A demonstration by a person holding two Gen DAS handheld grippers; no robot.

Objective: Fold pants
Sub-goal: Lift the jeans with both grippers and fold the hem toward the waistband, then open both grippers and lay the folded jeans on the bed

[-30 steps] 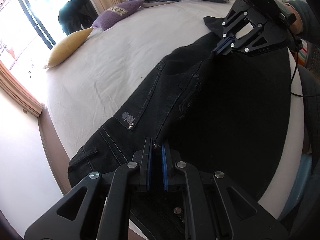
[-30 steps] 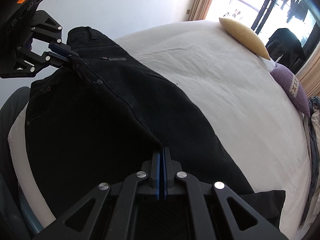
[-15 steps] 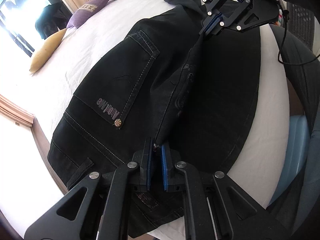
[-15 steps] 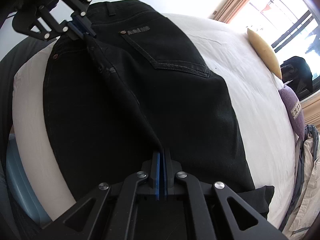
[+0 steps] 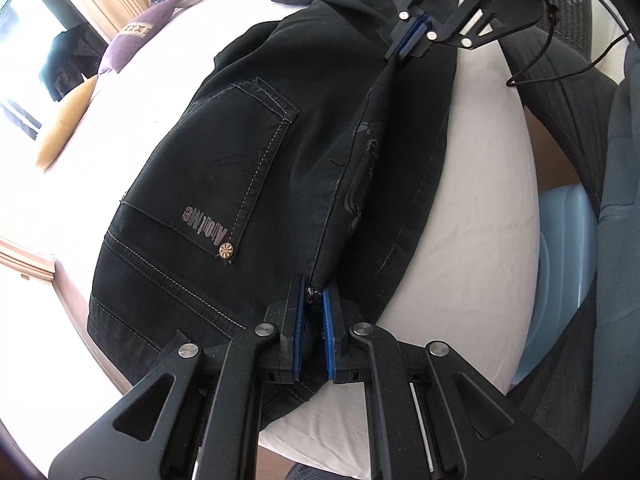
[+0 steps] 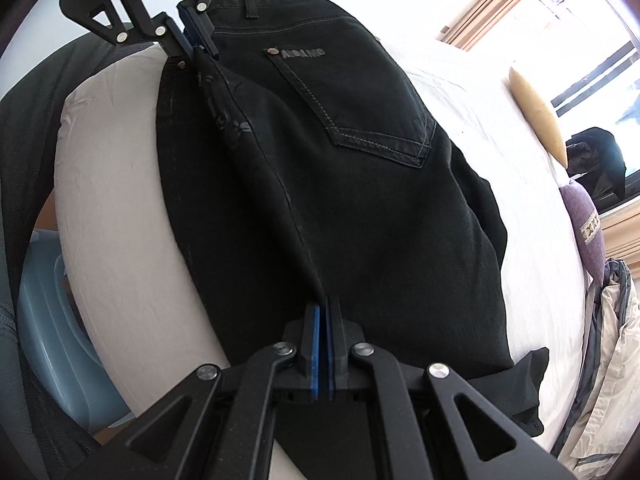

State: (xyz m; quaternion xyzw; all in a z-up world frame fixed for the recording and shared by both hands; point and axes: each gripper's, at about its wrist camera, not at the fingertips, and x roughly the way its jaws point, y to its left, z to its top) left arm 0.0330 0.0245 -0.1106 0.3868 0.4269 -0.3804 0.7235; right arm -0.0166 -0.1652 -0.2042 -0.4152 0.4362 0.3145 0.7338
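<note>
Currently both grippers hold the same raised fold line of the black pants (image 5: 256,184), which lie on the white bed (image 5: 472,208) with the half bearing the back pocket (image 5: 240,168) laid flat. In the left wrist view, the left gripper (image 5: 314,322) sits at 6 o'clock, its blue pads clamped on the waistband end of the ridge, a metal button just visible between them. The right gripper (image 5: 412,38) appears at 1 o'clock in the same view, closed on the far end of the same ridge. Judged from this layout, the step in hand is laying one half of the pants over the other. To do it well, keep both grips firm and the fabric between them taut, carry both ends across at the same rate, and lower them until the edges of the two halves line up; release only once the cloth rests flat. Uneven travel is likely to skew the seam or bunch the seat. Of containers, only a pale blue plastic tub (image 6: 60,344) shows, at 8 o'clock in the right wrist view beside the mattress edge; its contents cannot be seen. Farther off lies a yellow pillow (image 6: 536,112) at 2 o'clock
</note>
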